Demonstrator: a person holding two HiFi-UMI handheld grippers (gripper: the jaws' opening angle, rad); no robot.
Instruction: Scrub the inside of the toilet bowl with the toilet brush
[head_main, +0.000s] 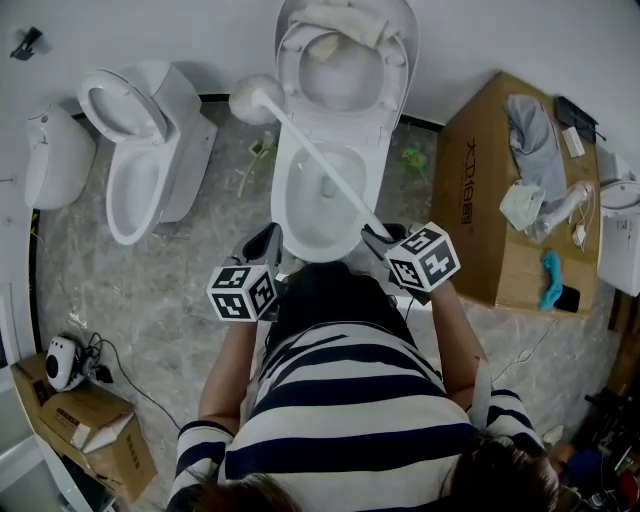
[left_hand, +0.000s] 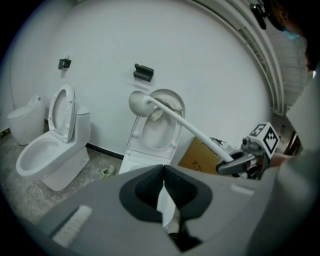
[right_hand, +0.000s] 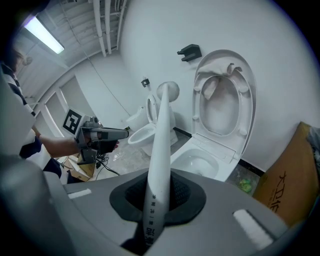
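The white toilet (head_main: 300, 215) stands straight ahead with lid and seat raised; its bowl (right_hand: 197, 162) is open. My right gripper (head_main: 376, 236) (right_hand: 159, 195) is shut on the white handle of the toilet brush (head_main: 322, 162) (right_hand: 161, 145). The brush slants up and left over the bowl, and its head (head_main: 254, 97) (left_hand: 138, 102) hangs in the air beside the raised lid, outside the bowl. My left gripper (head_main: 268, 243) (left_hand: 163, 171) hovers at the bowl's near left rim with its jaws shut at the tips. Only a white sliver shows lower between the pads.
A second toilet (head_main: 135, 180) with raised lid stands to the left, with a white fixture (head_main: 52, 155) beyond it. On the right is a cardboard box (head_main: 495, 200) with cloths on top. A smaller box (head_main: 90, 425) and a white device with a cable (head_main: 63, 360) lie lower left.
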